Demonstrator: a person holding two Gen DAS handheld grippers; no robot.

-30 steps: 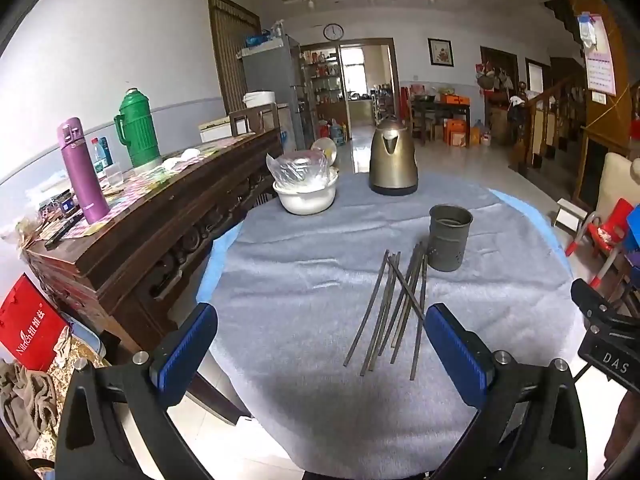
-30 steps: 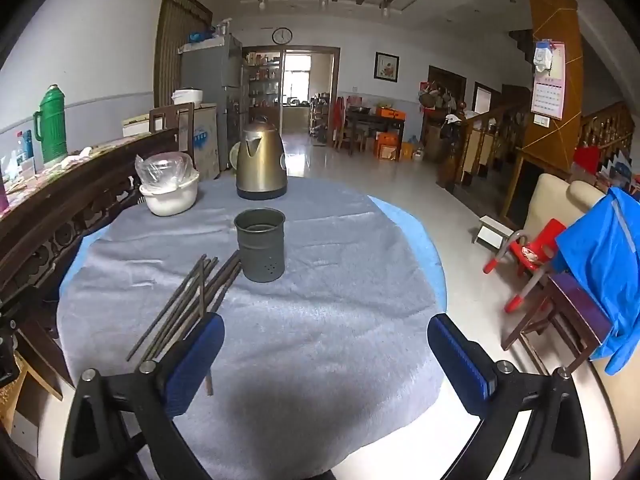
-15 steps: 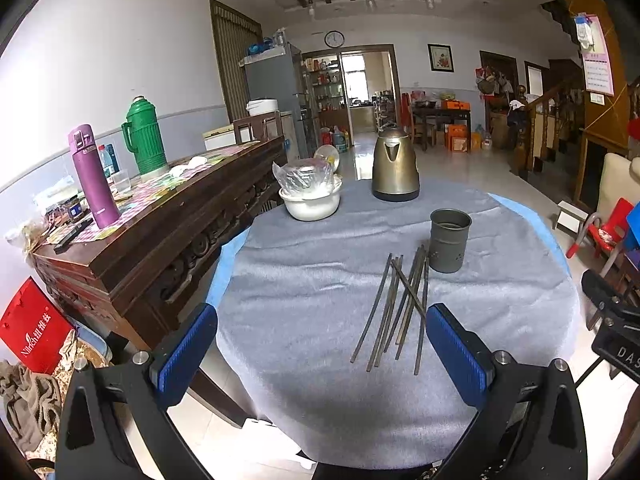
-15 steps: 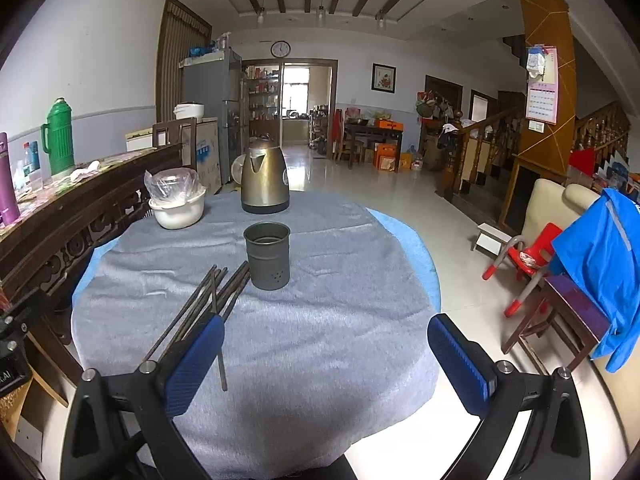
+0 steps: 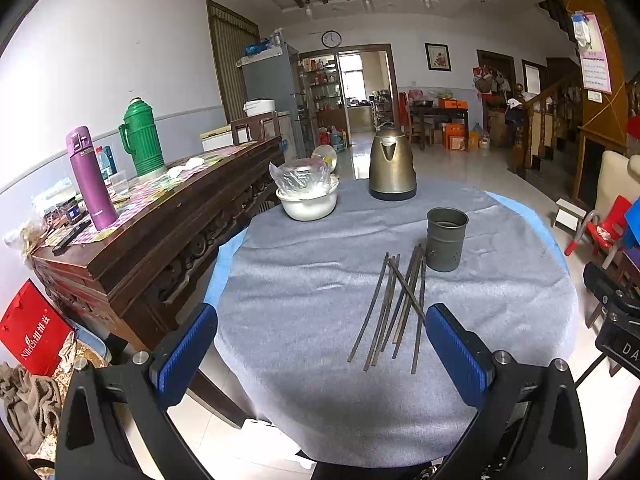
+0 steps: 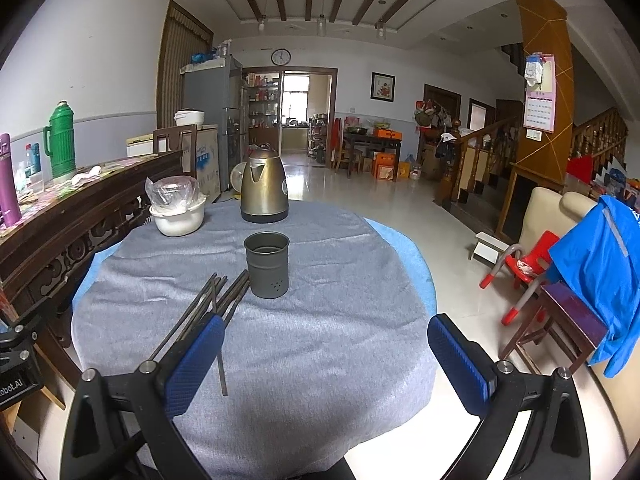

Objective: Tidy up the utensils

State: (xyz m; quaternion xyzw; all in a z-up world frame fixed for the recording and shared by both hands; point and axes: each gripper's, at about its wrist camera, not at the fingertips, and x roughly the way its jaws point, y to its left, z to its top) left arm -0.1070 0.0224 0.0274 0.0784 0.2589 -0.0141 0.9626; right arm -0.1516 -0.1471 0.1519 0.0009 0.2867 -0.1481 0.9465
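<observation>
grey cloth covers the round table; dark chopsticks lie in a loose, crossed pile toward its near edge, their far tips just beside the empty metal holder. left gripper and right gripper both gape wide, holding nothing. thin sticks overlap, so a pinch could lift several and scatter them, or knock the light holder over.

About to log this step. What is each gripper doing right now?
Left gripper: open, holding nothing.
Right gripper: open, holding nothing.
</observation>
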